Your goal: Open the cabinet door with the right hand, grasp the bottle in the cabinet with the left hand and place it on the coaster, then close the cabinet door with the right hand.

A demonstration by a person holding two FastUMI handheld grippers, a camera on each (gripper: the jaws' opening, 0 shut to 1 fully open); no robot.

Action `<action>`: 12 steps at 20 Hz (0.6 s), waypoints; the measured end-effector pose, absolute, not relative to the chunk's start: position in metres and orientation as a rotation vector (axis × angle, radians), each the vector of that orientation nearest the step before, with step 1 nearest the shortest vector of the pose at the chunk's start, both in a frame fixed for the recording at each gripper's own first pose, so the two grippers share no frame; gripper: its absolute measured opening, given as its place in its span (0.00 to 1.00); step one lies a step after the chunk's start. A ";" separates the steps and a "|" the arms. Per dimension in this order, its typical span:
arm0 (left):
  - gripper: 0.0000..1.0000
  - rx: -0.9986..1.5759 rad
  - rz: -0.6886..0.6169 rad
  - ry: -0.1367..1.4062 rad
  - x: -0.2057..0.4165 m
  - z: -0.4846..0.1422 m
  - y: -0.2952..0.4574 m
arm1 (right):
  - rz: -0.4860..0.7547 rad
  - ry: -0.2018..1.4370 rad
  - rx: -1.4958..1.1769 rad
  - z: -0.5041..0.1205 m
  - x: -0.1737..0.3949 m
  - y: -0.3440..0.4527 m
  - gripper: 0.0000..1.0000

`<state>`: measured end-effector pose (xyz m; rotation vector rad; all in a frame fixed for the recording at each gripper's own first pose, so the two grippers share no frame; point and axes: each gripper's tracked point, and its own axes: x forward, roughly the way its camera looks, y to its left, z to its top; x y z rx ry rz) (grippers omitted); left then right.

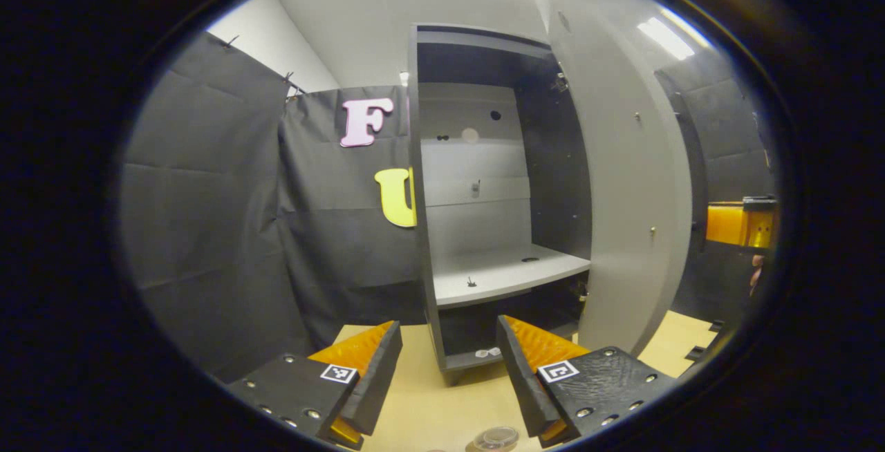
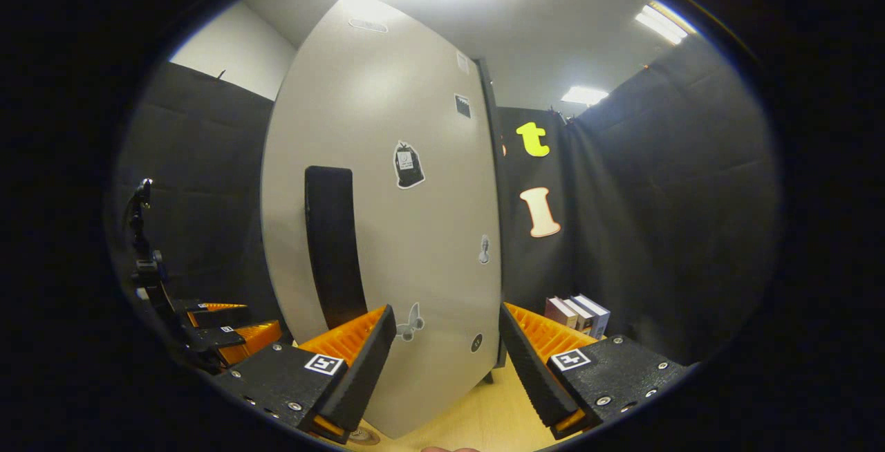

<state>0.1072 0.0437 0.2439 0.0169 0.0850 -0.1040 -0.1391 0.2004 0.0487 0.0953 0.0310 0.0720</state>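
Cabinet open on wooden table, black cloth wall behind.

Round clear-topped object on the wooden tabletop is cut by the left gripper view's bottom edge; can't tell what it is. Small dark items on the grey cabinet shelf are too small to identify. In the right gripper view, a round disc sits half hidden behind the grey cabinet door's bottom corner.

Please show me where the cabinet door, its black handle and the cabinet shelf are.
cabinet door (image 2: 422,245): right gripper view, outer face of the door.
black handle (image 2: 333,245): right gripper view, middle of the handle.
cabinet shelf (image 1: 508,274): left gripper view, bare top of the shelf.
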 end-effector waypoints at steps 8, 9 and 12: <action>0.84 0.020 -0.051 0.007 0.113 0.286 0.037 | 0.091 0.019 0.060 0.059 -0.091 0.206 0.94; 0.84 0.021 -0.044 -0.002 0.112 0.291 0.037 | 0.089 0.016 0.064 0.059 -0.088 0.206 0.94; 0.81 0.011 -0.032 -0.018 0.107 0.302 0.025 | 0.085 0.007 0.072 0.063 -0.080 0.201 0.94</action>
